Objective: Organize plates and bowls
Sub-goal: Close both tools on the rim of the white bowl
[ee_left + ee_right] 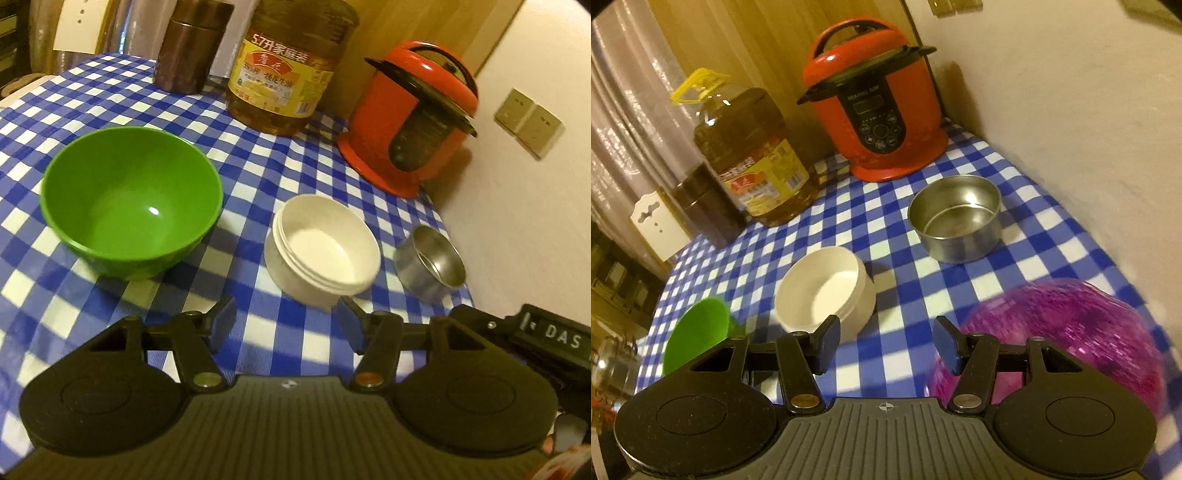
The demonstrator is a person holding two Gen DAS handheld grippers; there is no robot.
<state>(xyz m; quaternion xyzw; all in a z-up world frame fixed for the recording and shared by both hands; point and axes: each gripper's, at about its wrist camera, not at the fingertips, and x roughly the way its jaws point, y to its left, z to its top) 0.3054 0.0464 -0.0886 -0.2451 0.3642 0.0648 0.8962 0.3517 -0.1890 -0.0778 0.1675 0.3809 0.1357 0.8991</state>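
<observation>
We read first the writing. On the yellow label of the big oil bottle we can read "5.7" followed by Chinese characters; the smaller print is too blurred for us. On the black panel of the red pressure cooker there is a short white brand line above the display, but we cannot make out its letters. At the right edge of the left wrist view a black part shows the white letters "DAS".

The left gripper is spread wide and holds nothing; its blue pads hang above the blue and white checked cloth of the bench, just in front of the white bowls. These white bowls sit one inside another as a small stack. The green bowl stands to their left, well apart, and the steel bowl stands to their right, near the bench edge.

The right gripper is also spread wide and empty. In its view the white bowls lie just beyond its left finger, the green bowl further left, the steel bowl ahead near the cooker. A purple sparkling bowl is partly hidden behind its right finger; we cannot tell if they touch. A dark brown canister stands beside the oil bottle.
</observation>
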